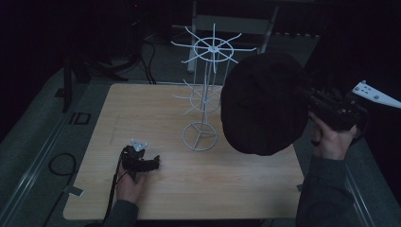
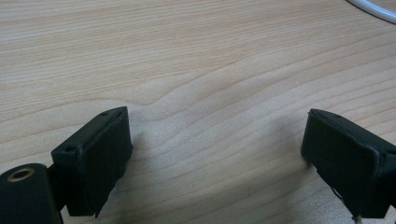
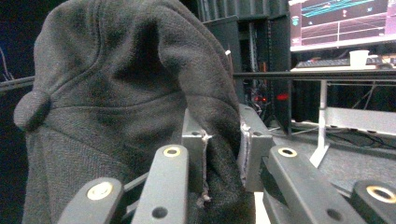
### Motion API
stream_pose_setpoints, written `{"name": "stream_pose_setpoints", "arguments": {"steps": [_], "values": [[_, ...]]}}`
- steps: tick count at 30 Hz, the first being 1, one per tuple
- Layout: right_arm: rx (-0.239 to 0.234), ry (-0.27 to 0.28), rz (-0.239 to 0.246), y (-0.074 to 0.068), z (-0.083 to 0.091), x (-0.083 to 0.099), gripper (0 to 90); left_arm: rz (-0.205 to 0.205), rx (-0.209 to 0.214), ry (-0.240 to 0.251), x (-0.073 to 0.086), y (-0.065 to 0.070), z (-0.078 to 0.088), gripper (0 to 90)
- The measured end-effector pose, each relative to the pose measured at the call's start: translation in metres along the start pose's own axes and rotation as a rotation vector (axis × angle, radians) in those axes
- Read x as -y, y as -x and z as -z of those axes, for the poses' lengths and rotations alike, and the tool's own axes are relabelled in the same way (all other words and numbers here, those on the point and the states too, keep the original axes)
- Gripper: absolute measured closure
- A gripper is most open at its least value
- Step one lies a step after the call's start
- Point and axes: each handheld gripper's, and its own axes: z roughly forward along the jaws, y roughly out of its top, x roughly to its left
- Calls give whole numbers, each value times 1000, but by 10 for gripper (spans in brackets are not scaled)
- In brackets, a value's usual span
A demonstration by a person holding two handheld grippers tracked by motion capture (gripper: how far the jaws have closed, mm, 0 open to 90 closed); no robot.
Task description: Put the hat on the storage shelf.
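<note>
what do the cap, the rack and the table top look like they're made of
Cap: dark woven cloth, maybe wool, matte and fuzzy with stitched seams and a covered top button. Rack: thin wire, likely metal with a white coating, judging by its slim rods and rings. Table top: pale wood or wood-look laminate with printed-looking grain, smooth and matte.

No words, labels, brands or numbers could be read anywhere; the lines on the far monitor [image 3: 343,21] were too blurred.

The cap [image 1: 262,106] hides the right side of the white wire rack [image 1: 204,90]
</note>
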Motion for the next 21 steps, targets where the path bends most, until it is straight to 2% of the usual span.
{"name": "stream_pose_setpoints", "arguments": {"steps": [7, 14, 21], "values": [[-13, 3, -6, -3, -10, -3, 763, 0, 0, 0, 0, 0, 0, 91], [-15, -41, -10, -3, -29, 1, 760, 1, 0, 0, 0, 0, 0, 91], [-14, -82, -35, 2, -43, 9, 755, 0, -1, 0, 0, 0, 0, 91]]}}
